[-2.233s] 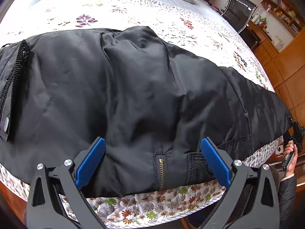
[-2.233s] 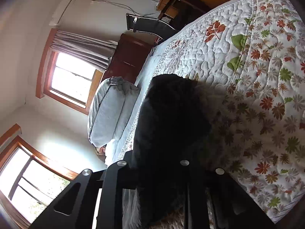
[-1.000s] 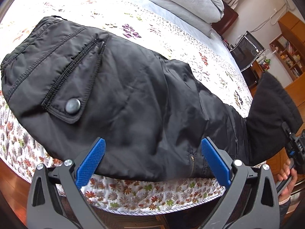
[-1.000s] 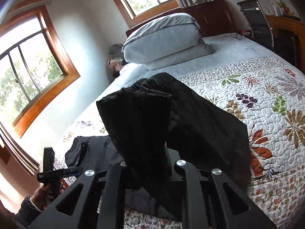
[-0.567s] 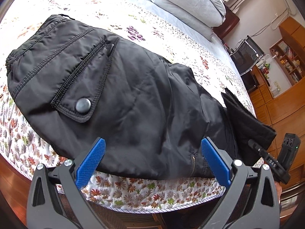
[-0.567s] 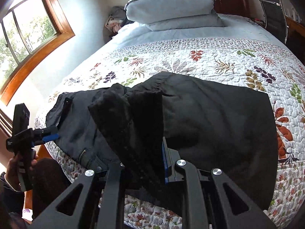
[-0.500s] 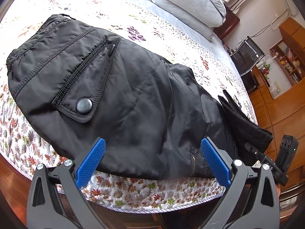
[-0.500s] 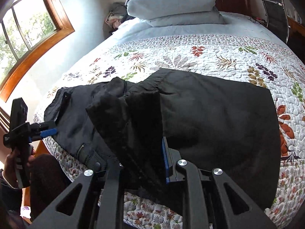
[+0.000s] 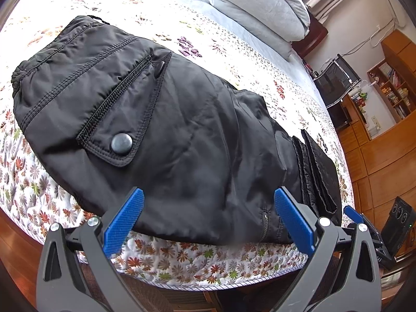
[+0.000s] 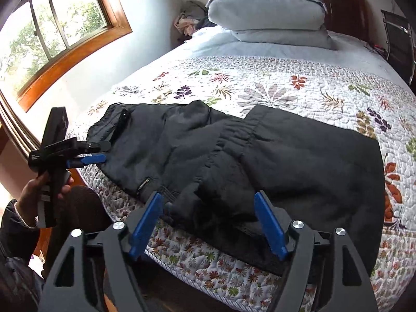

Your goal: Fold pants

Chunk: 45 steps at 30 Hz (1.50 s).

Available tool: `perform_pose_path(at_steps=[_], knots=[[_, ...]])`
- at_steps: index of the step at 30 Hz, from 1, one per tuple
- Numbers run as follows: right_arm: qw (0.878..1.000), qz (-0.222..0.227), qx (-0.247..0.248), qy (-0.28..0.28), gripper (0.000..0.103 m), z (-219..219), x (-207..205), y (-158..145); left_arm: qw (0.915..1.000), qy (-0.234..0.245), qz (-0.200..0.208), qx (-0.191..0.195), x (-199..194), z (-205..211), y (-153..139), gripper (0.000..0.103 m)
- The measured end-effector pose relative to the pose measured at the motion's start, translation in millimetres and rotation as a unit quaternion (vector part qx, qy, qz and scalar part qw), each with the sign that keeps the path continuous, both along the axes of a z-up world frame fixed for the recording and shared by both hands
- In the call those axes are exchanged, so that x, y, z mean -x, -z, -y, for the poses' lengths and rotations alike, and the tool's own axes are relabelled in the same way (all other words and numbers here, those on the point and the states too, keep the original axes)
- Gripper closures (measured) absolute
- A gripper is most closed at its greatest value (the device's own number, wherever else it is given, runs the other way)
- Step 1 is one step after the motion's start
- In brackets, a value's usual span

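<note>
Pants (image 10: 260, 156) lay long-axis across the bed (image 10: 286, 83) edge ahead of us, folded hem end nearest right gripper (image 10: 208, 221), waist nearest left gripper (image 9: 208, 218); both fingers spread, empty.

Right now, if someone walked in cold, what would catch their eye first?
The black padded pants sprawled along the near edge of the floral quilted bedspread, leg ends folded back over the middle. Next, the open blue-padded left gripper and right gripper in front of them, then the stacked grey pillows at the headboard.
</note>
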State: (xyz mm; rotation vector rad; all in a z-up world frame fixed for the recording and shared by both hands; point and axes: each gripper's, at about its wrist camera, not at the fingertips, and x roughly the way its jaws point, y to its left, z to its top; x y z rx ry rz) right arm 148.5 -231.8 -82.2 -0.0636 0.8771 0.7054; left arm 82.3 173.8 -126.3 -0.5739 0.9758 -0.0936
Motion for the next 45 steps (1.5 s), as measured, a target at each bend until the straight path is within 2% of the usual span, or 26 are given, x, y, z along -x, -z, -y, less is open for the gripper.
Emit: perform_pose_path(at_steps=[5,7,8,9,10,11,14,18,21,24,31,32,33,35,37,39,41,42,45], knots=[[0.997,0.025,0.076,-0.024,0.030,-29.5,-4.7,16.8,1.0000,0.000,0.000,0.001,0.2,-0.7,-0.6,0.003],[0.995,0.025,0.091,-0.024,0.043,-36.3,-11.0,25.6,1.0000,-0.001,0.000,0.003,0.7,-0.9,-1.0,0.003],[0.994,0.025,0.103,-0.015,0.055,-38.0,-15.4,30.0,1.0000,-0.001,0.000,0.003,1.1,-1.1,-1.0,0.003],[0.994,0.020,0.108,-0.012,0.060,-38.1,-19.6,34.1,1.0000,-0.001,0.000,0.004,1.5,-1.3,-0.9,0.003],[0.995,0.012,0.103,-0.012,0.065,-36.7,-22.8,36.8,1.0000,0.000,0.001,0.005,1.8,-1.7,-0.8,0.003],[0.996,0.006,0.093,-0.010,0.076,-34.2,-24.8,37.5,1.0000,0.000,0.001,0.005,2.2,-1.7,-0.8,0.003],[0.998,0.002,0.061,-0.008,0.082,-23.6,-23.4,29.0,1.0000,0.001,0.001,0.005,2.3,-3.8,0.3,0.003],[0.999,0.014,0.019,-0.023,0.083,-9.9,-10.5,1.7,1.0000,0.000,0.000,0.007,1.2,-4.6,2.7,0.003],[0.999,0.021,0.018,-0.040,0.083,-11.3,-1.8,-10.6,1.0000,0.000,0.000,0.003,0.7,-4.0,3.6,0.003],[0.998,0.017,0.044,-0.051,0.083,-23.6,0.4,0.2,1.0000,-0.002,-0.001,0.001,0.5,-3.4,4.5,0.003],[0.996,-0.039,0.061,-0.053,0.083,-38.2,-10.1,51.0,1.0000,-0.003,-0.003,0.001,0.1,-2.4,4.1,0.003],[0.996,-0.045,0.054,-0.050,0.076,-35.5,-11.4,52.6,1.0000,-0.004,-0.003,0.002,-0.6,-2.3,4.4,0.003],[0.996,-0.056,0.039,-0.050,0.060,-32.0,-12.2,52.8,1.0000,-0.005,-0.004,0.002,-1.0,-2.3,4.6,0.003],[0.995,-0.074,0.013,-0.058,0.043,-25.6,-10.1,48.1,1.0000,-0.005,-0.004,0.001,-1.2,-2.0,4.3,0.003],[0.996,-0.059,0.002,-0.060,0.042,-15.4,-4.3,36.2,1.0000,-0.005,-0.005,0.000,-1.0,-1.9,3.5,0.003],[0.998,-0.050,-0.021,-0.039,0.043,9.1,-4.2,20.0,1.0000,-0.005,-0.005,0.001,-0.5,-2.1,2.4,0.003],[0.997,-0.054,-0.062,0.005,0.039,47.3,-12.6,3.8,1.0000,-0.008,-0.004,0.000,0.4,-2.9,0.8,0.003],[0.994,-0.064,-0.086,0.031,0.032,69.7,-19.0,-1.3,0.9999,-0.010,-0.003,0.000,1.4,-3.3,-0.3,0.003],[0.981,-0.087,-0.126,0.122,0.025,141.6,-43.0,-4.5,0.9999,-0.016,0.005,-0.001,4.6,-5.2,-4.1,0.003]])
